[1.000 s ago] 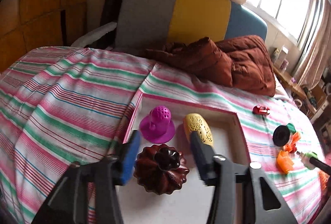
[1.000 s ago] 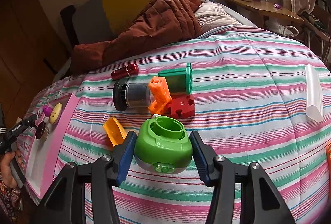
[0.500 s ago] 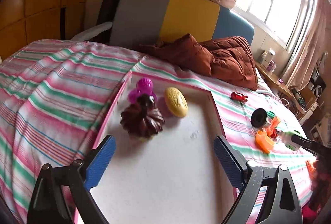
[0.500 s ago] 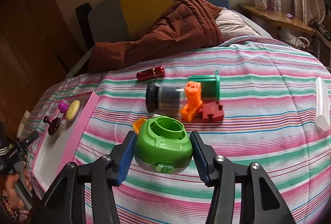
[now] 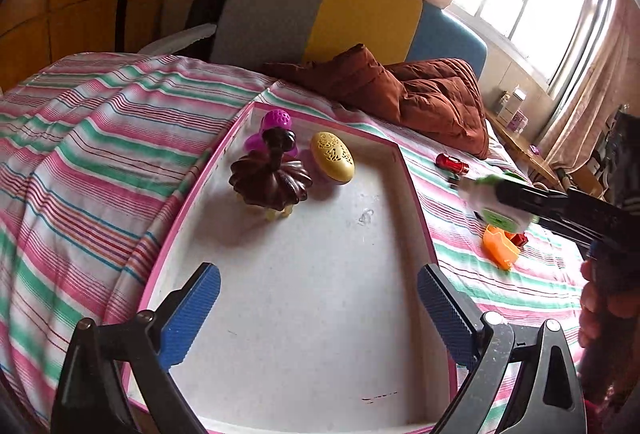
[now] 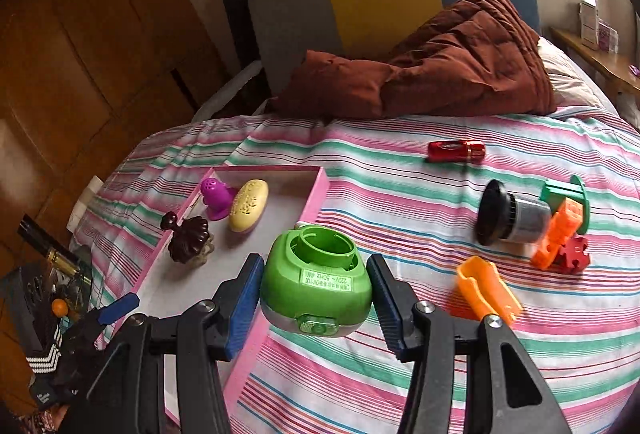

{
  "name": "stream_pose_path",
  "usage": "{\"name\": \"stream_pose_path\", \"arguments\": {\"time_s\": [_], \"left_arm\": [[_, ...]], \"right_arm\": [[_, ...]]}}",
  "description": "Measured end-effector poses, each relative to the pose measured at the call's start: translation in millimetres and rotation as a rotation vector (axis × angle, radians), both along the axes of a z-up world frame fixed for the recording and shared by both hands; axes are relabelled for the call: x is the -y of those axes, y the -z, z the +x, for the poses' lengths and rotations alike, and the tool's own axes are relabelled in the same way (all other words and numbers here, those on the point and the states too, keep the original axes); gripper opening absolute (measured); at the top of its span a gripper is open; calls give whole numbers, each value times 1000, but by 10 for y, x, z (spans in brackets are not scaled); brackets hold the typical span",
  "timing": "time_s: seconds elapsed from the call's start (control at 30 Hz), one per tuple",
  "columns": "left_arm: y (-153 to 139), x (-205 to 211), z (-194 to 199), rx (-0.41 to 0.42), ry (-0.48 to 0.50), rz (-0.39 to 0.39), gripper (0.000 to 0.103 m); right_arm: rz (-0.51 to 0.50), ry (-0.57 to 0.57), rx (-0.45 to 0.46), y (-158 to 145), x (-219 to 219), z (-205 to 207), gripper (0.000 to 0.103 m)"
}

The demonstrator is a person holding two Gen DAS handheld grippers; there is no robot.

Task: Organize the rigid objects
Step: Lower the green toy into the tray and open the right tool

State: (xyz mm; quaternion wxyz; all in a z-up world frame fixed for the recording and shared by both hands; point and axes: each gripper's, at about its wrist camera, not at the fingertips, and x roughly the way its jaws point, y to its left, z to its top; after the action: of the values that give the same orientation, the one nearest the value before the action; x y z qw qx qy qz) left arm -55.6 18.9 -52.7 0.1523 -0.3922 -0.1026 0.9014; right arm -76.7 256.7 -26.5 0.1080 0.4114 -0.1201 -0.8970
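A pink-rimmed white tray (image 5: 412,185) lies on the striped bed; it also shows in the right wrist view (image 6: 316,189). At its far end stand a dark brown fluted piece (image 5: 270,181), a purple piece (image 5: 276,121) and a yellow oval piece (image 5: 332,157). My left gripper (image 5: 318,314) is open and empty above the tray's near half. My right gripper (image 6: 316,298) is shut on a green round device (image 6: 316,282), held above the tray's right rim. It shows blurred in the left wrist view (image 5: 496,201).
On the bedspread right of the tray lie a red capsule (image 6: 456,150), a black-capped grey cylinder (image 6: 510,213), a green spool (image 6: 568,193), orange and red blocks (image 6: 560,238) and an orange scoop (image 6: 480,288). A brown quilt (image 6: 440,69) lies at the headboard.
My left gripper released the brown fluted piece in the tray, opened wide and pulled back. My right gripper lifted the green device and carried it left toward the tray.
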Motion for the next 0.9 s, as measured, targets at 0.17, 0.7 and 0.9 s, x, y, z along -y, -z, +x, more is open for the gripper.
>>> {"name": "stream_pose_path", "arguments": {"time_s": [0.17,0.7,0.9], "left_arm": [[-5,55,0,9,-26,9,101],[-9,216,-50,45,-62,24,101],[19,337,-76,61,-97,27,101]], "right_arm": [[1,1,12,56,297,-198,53],[191,4,20,259,817,-795,53],[215,25,30,371,888,-970,53]]}}
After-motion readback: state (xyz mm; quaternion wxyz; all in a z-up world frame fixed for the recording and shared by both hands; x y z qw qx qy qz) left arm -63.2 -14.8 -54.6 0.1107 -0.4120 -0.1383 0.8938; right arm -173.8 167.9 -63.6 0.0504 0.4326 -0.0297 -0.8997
